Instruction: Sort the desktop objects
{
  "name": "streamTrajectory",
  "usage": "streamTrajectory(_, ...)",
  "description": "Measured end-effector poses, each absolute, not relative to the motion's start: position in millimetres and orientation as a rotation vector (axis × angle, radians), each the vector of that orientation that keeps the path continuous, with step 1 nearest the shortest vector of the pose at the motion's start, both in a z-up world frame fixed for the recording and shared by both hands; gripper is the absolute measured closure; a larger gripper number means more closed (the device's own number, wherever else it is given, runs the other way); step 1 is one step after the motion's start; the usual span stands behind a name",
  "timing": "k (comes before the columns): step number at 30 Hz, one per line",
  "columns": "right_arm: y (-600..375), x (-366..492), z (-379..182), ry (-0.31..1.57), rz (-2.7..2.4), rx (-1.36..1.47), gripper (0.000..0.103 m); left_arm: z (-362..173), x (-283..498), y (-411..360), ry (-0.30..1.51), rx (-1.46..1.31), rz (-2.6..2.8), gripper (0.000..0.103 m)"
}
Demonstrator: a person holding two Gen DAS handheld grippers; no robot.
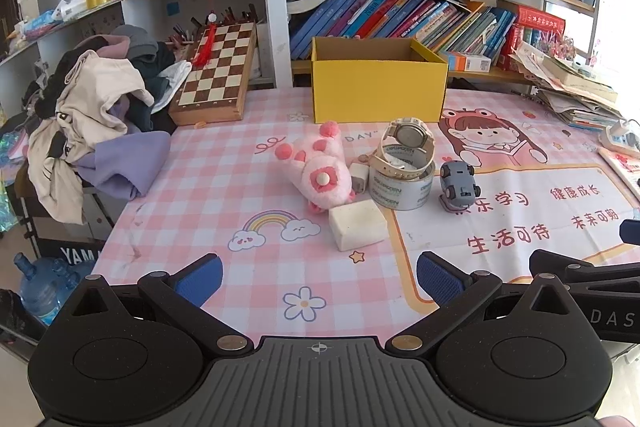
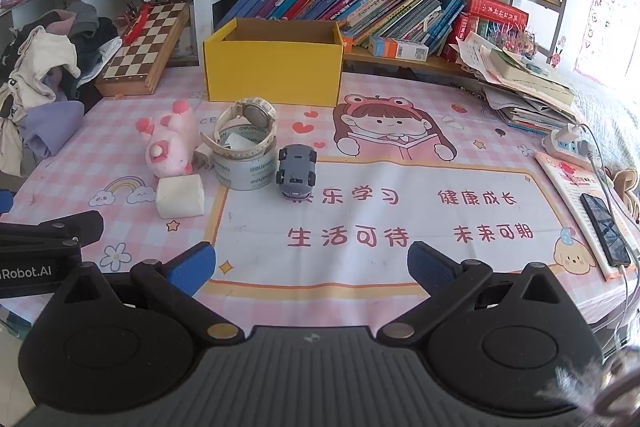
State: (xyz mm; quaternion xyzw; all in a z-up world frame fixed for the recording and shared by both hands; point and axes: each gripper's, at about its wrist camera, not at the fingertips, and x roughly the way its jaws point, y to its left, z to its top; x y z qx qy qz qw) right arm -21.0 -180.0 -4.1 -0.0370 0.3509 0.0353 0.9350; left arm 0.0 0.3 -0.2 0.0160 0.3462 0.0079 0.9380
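Ahead at twelve o'clock on the table (image 2: 400, 307) we see the yellow box (image 2: 276, 75), then plush (image 2: 170, 147), tape (image 2: 246, 167) with a watch (image 2: 250, 119) on top, sponge (image 2: 180, 195), car (image 2: 296, 171). Both our tools, left (image 1: 319, 281) and right (image 2: 311, 267), gape wide, holding nothing.

Cluttered bookshelves (image 2: 360, 3) (sunlit rm).

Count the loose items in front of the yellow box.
6: plush toy, charger plug beside it, tape roll, watch on the roll, white block nearest, grey toy car rightmost. More may hide behind them.
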Motion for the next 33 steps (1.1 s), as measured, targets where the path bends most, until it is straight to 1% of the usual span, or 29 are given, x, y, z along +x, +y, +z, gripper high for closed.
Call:
streamTrajectory(9,-179.5,-20.8,-5.6,0.716,0.073,-0.075,0.000,-0.5,0.8,-0.5,0.732,0.044,0.034,0.000)
streamTrajectory(33,-179.7,-21.9,-6.3,0.724,0.076,-0.076,0.000,-2.4,0.0,0.2,0.729,0.035,0.030,0.000)
